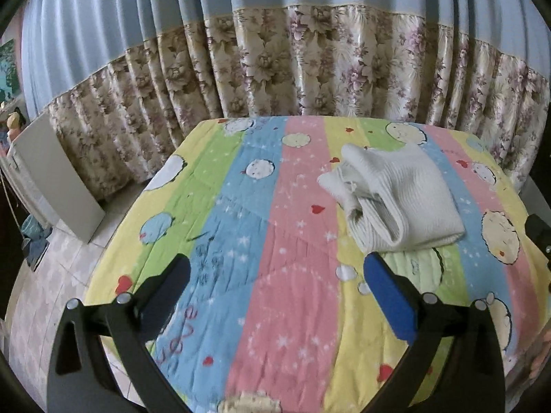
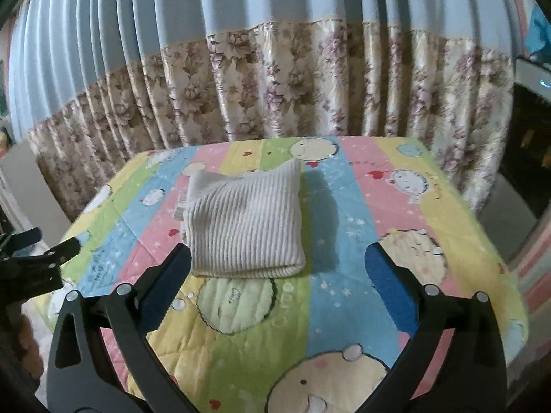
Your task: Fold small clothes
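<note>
Left wrist view shows the left gripper spread wide and empty above the quilted, pastel-striped blanket, the folded ribbed white knit garment lying just beyond its blue-padded finger, while the right wrist view shows the right gripper likewise spread, the squarish garment resting on the blanket between its fingers.

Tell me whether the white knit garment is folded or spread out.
Folded: the white knit garment lies as a compact, doubled-over bundle on the striped quilt, layers visible at its side.

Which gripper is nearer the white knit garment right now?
Right gripper: the white knit garment lies just past its left finger. The left gripper sits off to the garment's left.
</note>
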Action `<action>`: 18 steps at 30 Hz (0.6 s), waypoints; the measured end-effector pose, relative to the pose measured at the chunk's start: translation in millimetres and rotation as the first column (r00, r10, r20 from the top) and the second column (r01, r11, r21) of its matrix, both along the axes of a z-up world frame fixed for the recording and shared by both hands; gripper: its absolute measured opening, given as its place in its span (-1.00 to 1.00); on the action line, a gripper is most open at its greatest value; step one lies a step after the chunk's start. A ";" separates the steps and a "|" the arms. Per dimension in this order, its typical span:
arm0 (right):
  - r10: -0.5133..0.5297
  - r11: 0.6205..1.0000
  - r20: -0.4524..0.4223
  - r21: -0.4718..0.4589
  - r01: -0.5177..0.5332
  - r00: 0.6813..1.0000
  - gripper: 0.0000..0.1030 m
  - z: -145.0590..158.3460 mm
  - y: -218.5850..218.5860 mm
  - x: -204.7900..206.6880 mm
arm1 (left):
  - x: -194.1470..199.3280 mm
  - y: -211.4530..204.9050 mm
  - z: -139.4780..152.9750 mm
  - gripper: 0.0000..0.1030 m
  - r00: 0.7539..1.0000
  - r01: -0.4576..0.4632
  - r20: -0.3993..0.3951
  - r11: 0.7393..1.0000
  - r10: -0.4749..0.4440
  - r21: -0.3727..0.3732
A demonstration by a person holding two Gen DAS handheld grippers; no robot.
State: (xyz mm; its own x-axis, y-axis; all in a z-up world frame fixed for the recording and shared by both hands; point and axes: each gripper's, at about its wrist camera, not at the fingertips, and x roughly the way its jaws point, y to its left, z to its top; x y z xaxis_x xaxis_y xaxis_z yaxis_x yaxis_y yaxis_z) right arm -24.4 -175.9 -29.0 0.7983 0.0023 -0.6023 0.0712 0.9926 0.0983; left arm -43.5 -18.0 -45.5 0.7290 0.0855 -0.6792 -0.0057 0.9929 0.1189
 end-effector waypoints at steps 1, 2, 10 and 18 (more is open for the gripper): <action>-0.004 1.000 0.011 -0.018 0.004 1.000 0.94 3.7 5.6 -6.6 | -5.2 -1.1 2.4 0.96 1.000 0.000 -0.001 1.000 0.000 0.002; -0.005 1.000 0.021 -0.030 0.006 1.000 0.94 6.3 9.8 -11.6 | -11.2 -2.3 5.3 0.96 1.000 0.006 0.000 1.000 -0.006 0.004; -0.005 0.999 0.025 -0.048 0.006 1.000 0.94 14.7 31.2 -35.4 | -35.8 -4.1 26.8 0.96 0.999 0.043 0.022 0.998 -0.042 -0.037; -0.020 0.999 0.024 -0.040 0.021 1.000 0.94 25.2 29.5 -44.6 | -43.8 -6.4 57.3 0.96 0.993 0.047 0.105 0.999 -0.044 -0.028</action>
